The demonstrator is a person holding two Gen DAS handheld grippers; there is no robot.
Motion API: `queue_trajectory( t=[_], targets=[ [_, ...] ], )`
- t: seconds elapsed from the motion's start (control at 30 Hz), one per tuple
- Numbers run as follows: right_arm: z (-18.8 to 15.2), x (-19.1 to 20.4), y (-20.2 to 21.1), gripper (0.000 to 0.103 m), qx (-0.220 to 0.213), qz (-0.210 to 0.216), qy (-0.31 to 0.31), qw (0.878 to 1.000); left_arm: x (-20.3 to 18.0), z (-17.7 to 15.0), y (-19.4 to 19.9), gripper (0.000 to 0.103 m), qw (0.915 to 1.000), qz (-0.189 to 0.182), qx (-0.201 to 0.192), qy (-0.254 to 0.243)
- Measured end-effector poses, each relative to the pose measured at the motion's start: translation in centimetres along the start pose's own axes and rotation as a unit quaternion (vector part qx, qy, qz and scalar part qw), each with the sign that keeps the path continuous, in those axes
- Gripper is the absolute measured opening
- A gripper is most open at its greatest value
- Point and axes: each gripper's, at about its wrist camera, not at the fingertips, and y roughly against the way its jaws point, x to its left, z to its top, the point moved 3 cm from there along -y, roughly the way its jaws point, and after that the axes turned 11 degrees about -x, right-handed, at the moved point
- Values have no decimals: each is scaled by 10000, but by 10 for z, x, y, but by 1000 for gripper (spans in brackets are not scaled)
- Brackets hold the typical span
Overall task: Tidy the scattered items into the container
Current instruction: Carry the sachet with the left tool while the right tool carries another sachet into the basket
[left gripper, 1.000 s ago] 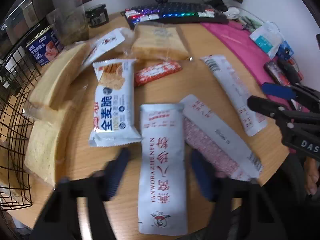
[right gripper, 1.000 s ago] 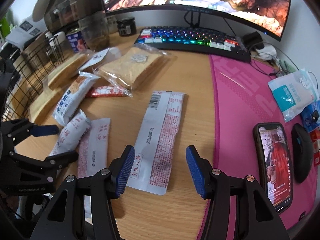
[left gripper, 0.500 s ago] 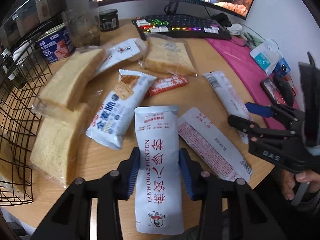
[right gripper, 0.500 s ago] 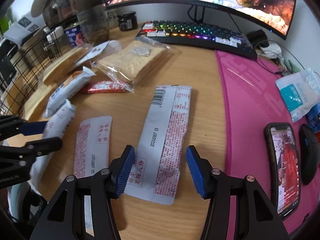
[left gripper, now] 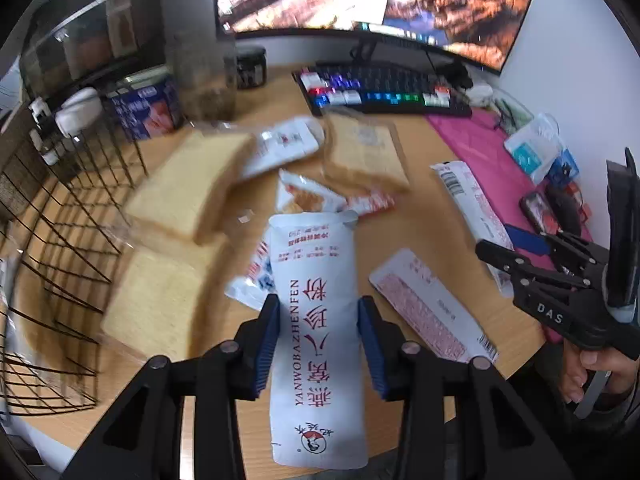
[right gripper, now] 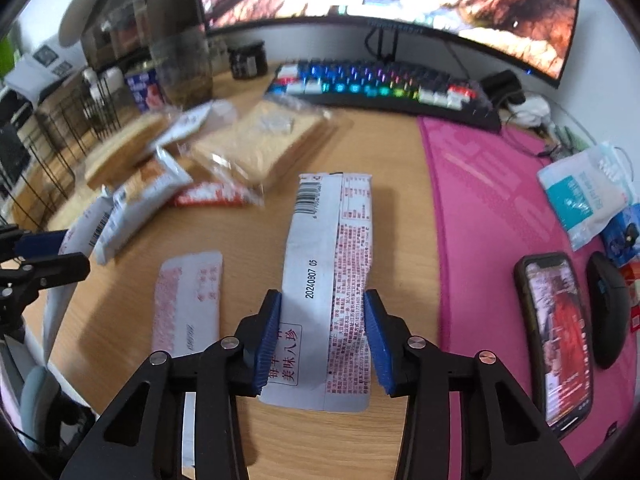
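1. Holding a white sachet (left gripper: 316, 320) by its long sides, the left claw (left gripper: 318, 344) is shut on it; the long axis runs along the fingers toward 12 o'clock.
2. The wire basket (left gripper: 60, 240), the container as I judge, stands at 9 o'clock of this claw, so the left hand is nearer to it.
3. Two bread packs (left gripper: 188, 188) lie between sachet and basket and may stand in the way.
4. The right claw (right gripper: 322, 336) has just been closing on a grey sachet (right gripper: 332, 248) lying on the worktop (right gripper: 392, 184), long axis to 12 o'clock; the pads touch its edges.
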Motion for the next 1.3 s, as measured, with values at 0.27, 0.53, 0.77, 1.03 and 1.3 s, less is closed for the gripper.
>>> queue_trajectory(
  t=[0.27, 0.53, 0.77, 1.03, 1.3],
  targets=[
    [48, 41, 36, 42, -624, 428, 282, 9967, 29, 33, 45, 44, 9975, 262, -631, 185],
    [100, 145, 65, 42, -1160, 1261, 1008, 9800, 105, 47, 105, 44, 9858, 943, -1247, 618],
    [133, 259, 56, 42, -1228, 1952, 1586, 9600, 200, 42, 138, 44, 9688, 1672, -1402, 1173],
    [136, 363, 15, 42, -594, 2504, 1912, 9472, 268, 21, 121, 44, 9625, 1844, -1100, 1660],
    [117, 386, -6, 44, -188, 2604, 1901, 9464, 280, 10, 109, 62, 9631, 1772, -972, 1778]
  ],
)
